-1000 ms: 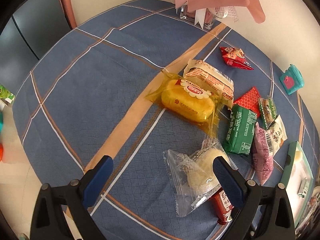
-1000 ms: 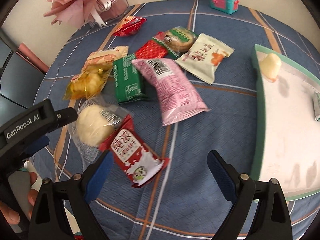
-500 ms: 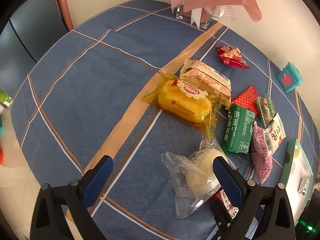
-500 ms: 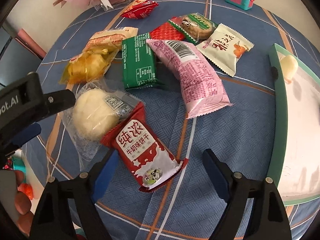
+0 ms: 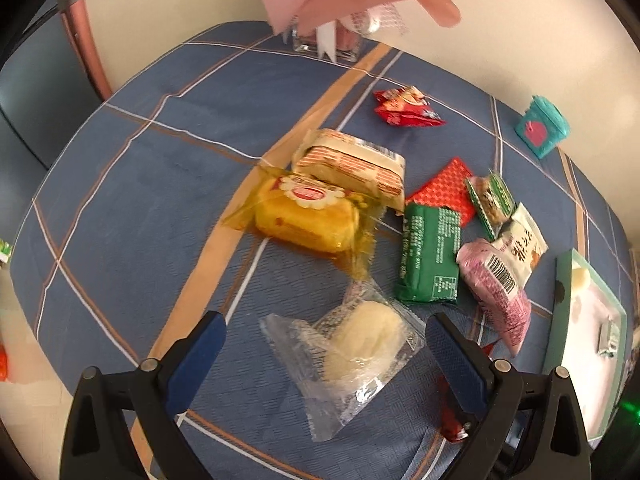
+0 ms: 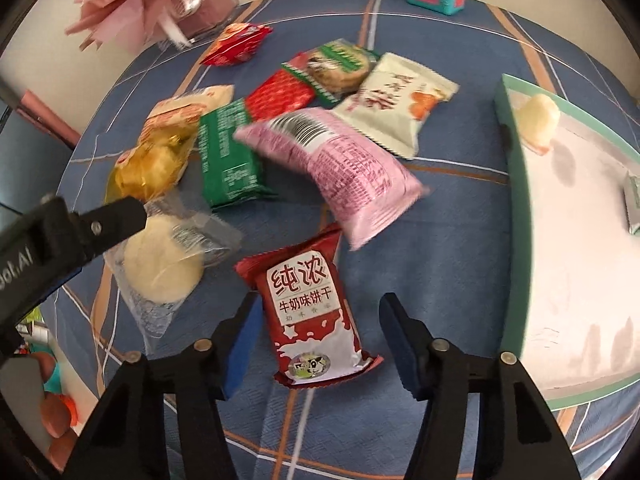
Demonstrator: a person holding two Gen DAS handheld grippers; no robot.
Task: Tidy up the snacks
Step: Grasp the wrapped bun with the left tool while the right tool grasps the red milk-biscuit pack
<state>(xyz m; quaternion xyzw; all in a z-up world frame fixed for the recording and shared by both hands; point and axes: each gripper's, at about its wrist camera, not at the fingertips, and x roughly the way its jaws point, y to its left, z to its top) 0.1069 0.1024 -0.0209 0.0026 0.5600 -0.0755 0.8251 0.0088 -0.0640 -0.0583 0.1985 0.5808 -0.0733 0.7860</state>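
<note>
Red milk-biscuit packet [image 6: 310, 308], white splash print, cow logo, lying flat

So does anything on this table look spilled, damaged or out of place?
Nothing is spilled or torn. The snacks lie in a loose, overlapping heap: the pink packet rests across the green packet and the cream packet. Only two items sit in the tray.

Tablecloth [image 6: 460, 216] blue, orange-and-white plaid | biscuit pack [image 6: 308, 312] red-and-white | long pouch [image 6: 340, 168] pink | wrapped bar [image 6: 228, 156] green | tray [image 6: 516, 208] mint-rimmed, white inside
</note>
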